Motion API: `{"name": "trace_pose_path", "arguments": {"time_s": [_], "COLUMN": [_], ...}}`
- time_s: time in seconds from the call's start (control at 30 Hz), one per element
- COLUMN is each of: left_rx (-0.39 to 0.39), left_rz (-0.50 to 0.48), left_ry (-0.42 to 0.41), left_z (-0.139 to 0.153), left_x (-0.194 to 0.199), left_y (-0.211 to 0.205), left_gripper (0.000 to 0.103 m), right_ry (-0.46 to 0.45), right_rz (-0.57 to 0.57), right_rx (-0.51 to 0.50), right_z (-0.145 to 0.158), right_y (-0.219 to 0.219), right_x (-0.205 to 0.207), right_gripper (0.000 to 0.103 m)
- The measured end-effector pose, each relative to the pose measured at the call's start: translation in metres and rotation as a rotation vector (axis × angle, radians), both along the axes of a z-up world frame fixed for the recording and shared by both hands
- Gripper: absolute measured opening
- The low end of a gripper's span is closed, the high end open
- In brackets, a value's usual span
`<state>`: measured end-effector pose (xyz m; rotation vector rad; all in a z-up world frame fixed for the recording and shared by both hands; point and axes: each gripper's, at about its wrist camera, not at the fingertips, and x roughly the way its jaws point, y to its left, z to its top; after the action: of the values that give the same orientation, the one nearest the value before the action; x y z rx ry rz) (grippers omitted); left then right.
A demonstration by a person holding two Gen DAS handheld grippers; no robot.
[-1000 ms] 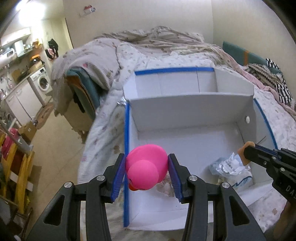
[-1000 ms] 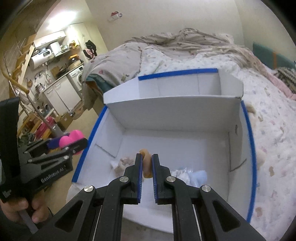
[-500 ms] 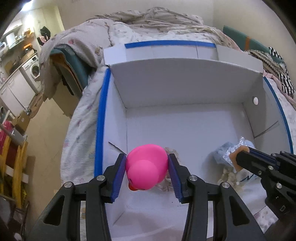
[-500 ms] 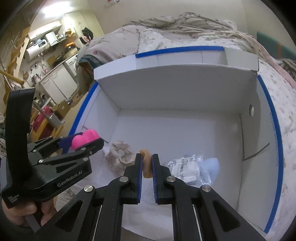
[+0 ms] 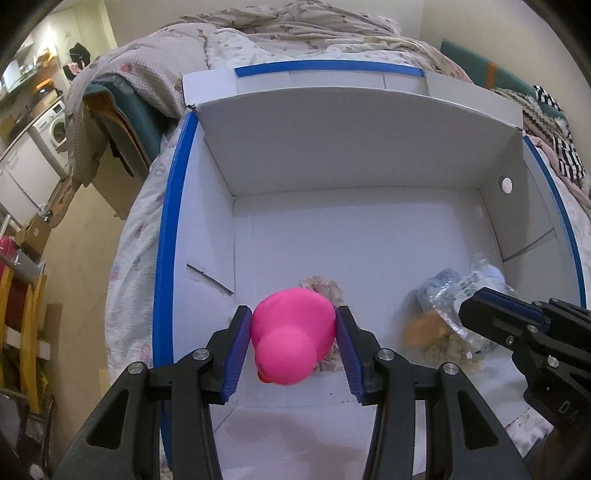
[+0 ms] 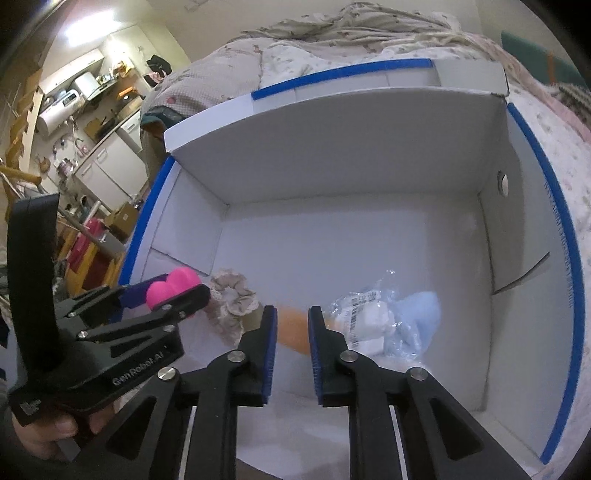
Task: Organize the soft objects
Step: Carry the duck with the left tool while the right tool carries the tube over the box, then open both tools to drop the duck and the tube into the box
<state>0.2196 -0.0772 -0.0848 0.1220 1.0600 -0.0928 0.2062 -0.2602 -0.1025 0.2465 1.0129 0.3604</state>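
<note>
A white box (image 5: 351, 147) with blue-taped rims lies open on the bed. My left gripper (image 5: 292, 314) is shut on a pink rubber duck (image 5: 291, 343) low over the box floor near its left wall. The duck (image 6: 171, 286) also shows in the right wrist view. My right gripper (image 6: 293, 312) has its jaws opening. A blurred orange soft piece (image 6: 293, 332) is slipping out below the pads, which no longer press it. On the floor lie a beige scrunchie (image 6: 232, 299) and a plastic bag (image 6: 391, 321) of blue and white items.
The box rests on a bed with floral bedding (image 5: 122, 280) and a rumpled blanket (image 5: 295, 22). To the left the bed edge drops to the floor (image 5: 74, 266), with a washing machine (image 5: 55, 129) and clutter beyond. A person's hand (image 6: 48, 432) holds the left gripper.
Both grippers have sunk deeper into the box. The right jaws have parted and the orange piece has slipped down from between them. The left still holds the duck.
</note>
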Motion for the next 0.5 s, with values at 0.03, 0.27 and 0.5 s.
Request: {"name": "trace_pose_path", "arguments": {"time_s": [0.03,0.27,0.5], "left_rx": [-0.001,0.003,-0.036], "left_rz": [-0.001,0.001,0.046], "left_ry": [-0.001,-0.017,-0.031], "left_z": [0.000,0.004,0.020], "left_x": [0.000,-0.002,-0.009], "left_y": [0.000,0.001,0.008], "left_gripper": [0.042,0.051,0.058], "right_ry": [0.000,-0.009,-0.037], "right_rz": [0.004,-0.015,-0.089], "right_rx": [0.001,-0.018,0.026], "right_z": [0.000,0.003,0.012], "right_y": [0.000,0.000,-0.009], "right_x": [0.000,0.000,0.004], "right_gripper": [0.018,0.060,0.078]}}
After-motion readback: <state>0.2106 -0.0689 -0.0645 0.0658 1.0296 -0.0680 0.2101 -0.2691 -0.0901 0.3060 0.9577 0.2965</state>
